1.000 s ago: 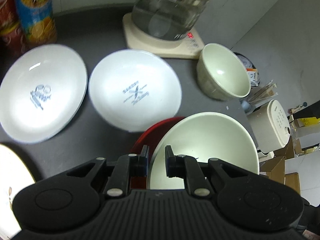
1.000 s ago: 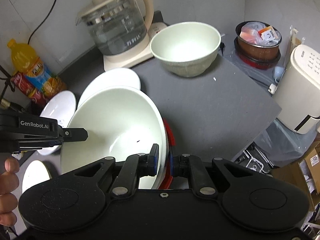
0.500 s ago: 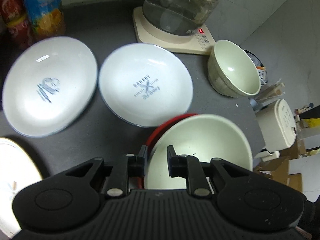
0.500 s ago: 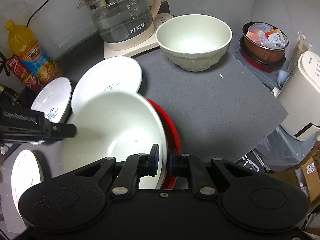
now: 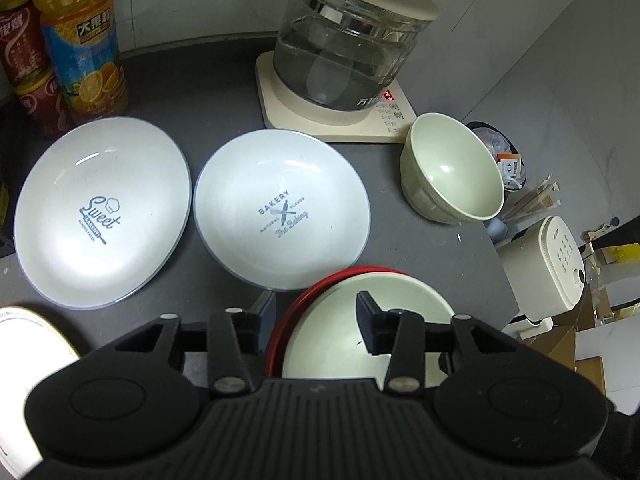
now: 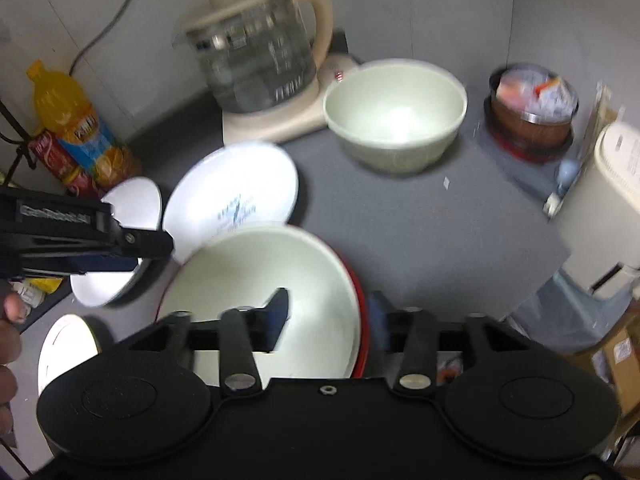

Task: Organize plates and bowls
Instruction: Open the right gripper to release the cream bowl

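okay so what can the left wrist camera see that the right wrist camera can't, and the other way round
Only the left wrist view reads the print on the two white plates: Sweet and Bakery.

Only the right wrist view shows the kettle's handle, the wall cable and the left gripper seen from outside.

Both show the cream bowl nested in the red plate with open jaws astride its rim, the second cream bowl, the glass kettle, the orange juice bottle and the dark counter.
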A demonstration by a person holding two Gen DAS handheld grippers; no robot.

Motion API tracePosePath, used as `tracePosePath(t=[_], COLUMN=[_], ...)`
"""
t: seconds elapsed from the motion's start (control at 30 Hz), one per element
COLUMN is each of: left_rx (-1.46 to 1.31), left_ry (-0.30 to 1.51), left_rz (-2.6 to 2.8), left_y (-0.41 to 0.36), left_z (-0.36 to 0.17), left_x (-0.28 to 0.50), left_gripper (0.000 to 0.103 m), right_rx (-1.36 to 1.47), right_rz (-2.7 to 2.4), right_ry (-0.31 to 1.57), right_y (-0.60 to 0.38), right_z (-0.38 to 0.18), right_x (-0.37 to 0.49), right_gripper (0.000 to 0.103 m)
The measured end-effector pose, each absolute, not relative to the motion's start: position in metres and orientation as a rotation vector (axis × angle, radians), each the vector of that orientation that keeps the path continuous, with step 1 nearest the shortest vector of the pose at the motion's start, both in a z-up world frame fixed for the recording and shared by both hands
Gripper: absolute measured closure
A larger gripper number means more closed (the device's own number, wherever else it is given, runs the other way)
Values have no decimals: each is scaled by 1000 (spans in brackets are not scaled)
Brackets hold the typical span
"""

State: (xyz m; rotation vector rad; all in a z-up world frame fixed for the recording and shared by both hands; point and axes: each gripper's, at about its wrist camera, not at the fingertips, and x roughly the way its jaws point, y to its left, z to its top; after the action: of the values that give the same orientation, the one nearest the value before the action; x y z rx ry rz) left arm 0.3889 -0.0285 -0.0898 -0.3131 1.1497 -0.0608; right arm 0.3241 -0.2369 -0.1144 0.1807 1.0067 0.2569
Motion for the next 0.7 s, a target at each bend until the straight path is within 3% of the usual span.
tracePosePath(t=[0.3,0.43,0.53,0.7], left_rx=[-276,-265,-258,-261], left_ry=[1135,1139,1137,1137], left_rz=[-72,-70,-66,-55], left_y=[-51,-63,-71,-87], left_z=[-87,-88,-90,-95], left_x=[402,410,415,427], left_gripper=[50,48,47,46], right_rx=[229,241,248,261], right_rz=[209,180,176,183], right_ry=[983,964,956,965], right_y=[-268,-282,-292,-309], right_z=[-115,-115,-116,-123], right_x=[335,342,348,368], right_gripper=[46,28,22,22])
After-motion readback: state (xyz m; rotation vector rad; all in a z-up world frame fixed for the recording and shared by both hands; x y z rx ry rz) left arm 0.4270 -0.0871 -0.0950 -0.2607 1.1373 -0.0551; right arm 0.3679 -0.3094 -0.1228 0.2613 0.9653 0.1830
